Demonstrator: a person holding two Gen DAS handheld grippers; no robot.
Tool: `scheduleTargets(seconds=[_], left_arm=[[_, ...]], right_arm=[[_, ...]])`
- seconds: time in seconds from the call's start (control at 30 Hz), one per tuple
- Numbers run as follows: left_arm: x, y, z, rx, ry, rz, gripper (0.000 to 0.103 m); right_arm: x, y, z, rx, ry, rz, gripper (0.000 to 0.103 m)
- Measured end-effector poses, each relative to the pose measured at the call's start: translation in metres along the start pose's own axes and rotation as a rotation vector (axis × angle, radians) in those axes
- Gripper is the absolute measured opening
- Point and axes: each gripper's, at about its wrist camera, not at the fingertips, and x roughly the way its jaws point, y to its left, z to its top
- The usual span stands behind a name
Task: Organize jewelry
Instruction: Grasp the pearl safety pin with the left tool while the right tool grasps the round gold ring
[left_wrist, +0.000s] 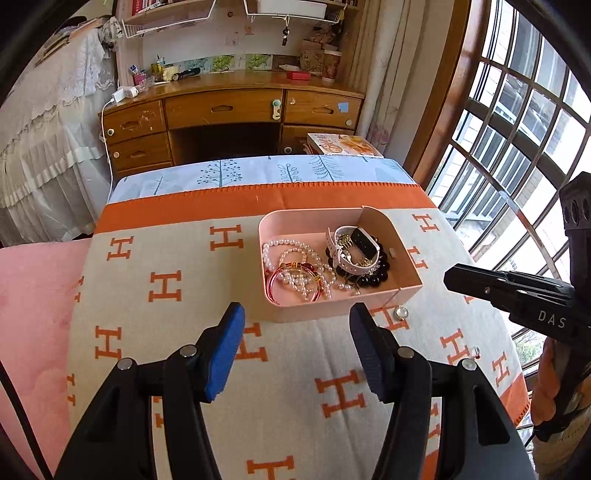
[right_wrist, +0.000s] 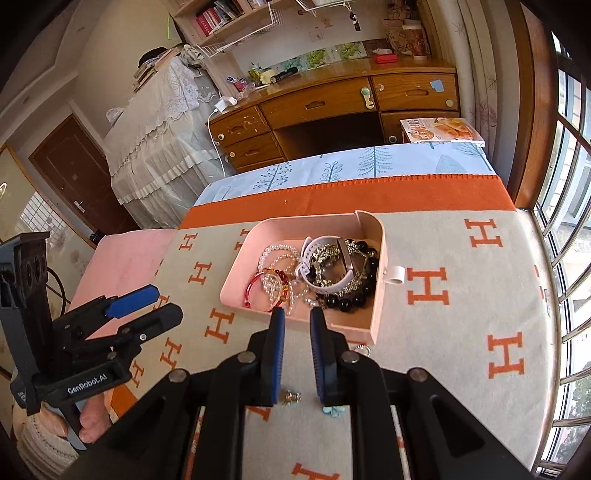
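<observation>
A pink open box (left_wrist: 317, 312) (right_wrist: 376, 258) sits on the H-patterned blanket. It holds pearl bracelets (left_wrist: 295, 258) (right_wrist: 275, 254), a red bangle (left_wrist: 275, 284) (right_wrist: 255, 286), a white strap (left_wrist: 351, 264) (right_wrist: 306, 258) and black beads (left_wrist: 373, 278) (right_wrist: 347, 301). My left gripper (left_wrist: 296, 308) (right_wrist: 168, 302) hovers open just before the box's near wall, nothing between its fingers. My right gripper (right_wrist: 297, 312) (left_wrist: 448, 275) is shut and empty, its tips at the box's near edge. Small loose pieces lie on the blanket: a round crystal piece (left_wrist: 400, 314), a gold trinket (right_wrist: 291, 397) and a pale blue piece (right_wrist: 330, 411).
The blanket (left_wrist: 177, 332) covers a bed, with a pink sheet (left_wrist: 33, 295) at its left side. A barred window (left_wrist: 517, 129) runs along the right. Beyond the bed stand a wooden desk (left_wrist: 221, 107) and a book (left_wrist: 343, 144) on a low stand.
</observation>
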Motion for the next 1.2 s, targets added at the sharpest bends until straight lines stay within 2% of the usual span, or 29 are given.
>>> scheduleTargets(seconds=[0.33,0.5,0.63,0.73,0.87,1.03,1.1,1.17,1.2], left_arm=[[-0.035,-0.002,-0.043,0.024,0.011,-0.008,0.064],[-0.037,-0.004,-0.073,0.037,0.060,-0.023,0.064],[-0.035,-0.005,-0.100,0.003,0.124,-0.041,0.064],[-0.032,-0.004,-0.122,-0.047,0.180,-0.062,0.064],[-0.022,0.001,-0.146,-0.179,0.272,-0.114,0.064],[-0.016,0.012,-0.158,-0.361,0.309,-0.136,0.064],[-0.009,0.017,-0.161,-0.438,0.331,-0.154,0.058],[-0.002,0.015,-0.162,-0.471,0.361,-0.151,0.047],[0.002,0.014,-0.163,-0.481,0.378,-0.139,0.045]], right_arm=[[-0.041,0.013,-0.050,-0.058,-0.018,0.004,0.014],[-0.052,0.013,-0.073,-0.065,-0.017,-0.008,0.014],[-0.061,0.003,-0.086,-0.045,-0.024,-0.039,0.014],[-0.066,-0.007,-0.093,-0.019,-0.033,-0.069,0.014],[-0.066,-0.027,-0.102,0.041,-0.030,-0.062,0.014],[-0.060,-0.040,-0.118,0.092,-0.017,-0.020,0.014],[-0.055,-0.043,-0.124,0.100,-0.004,-0.003,0.014],[-0.051,-0.044,-0.128,0.105,0.009,0.010,0.014],[-0.049,-0.045,-0.130,0.108,0.012,0.017,0.014]])
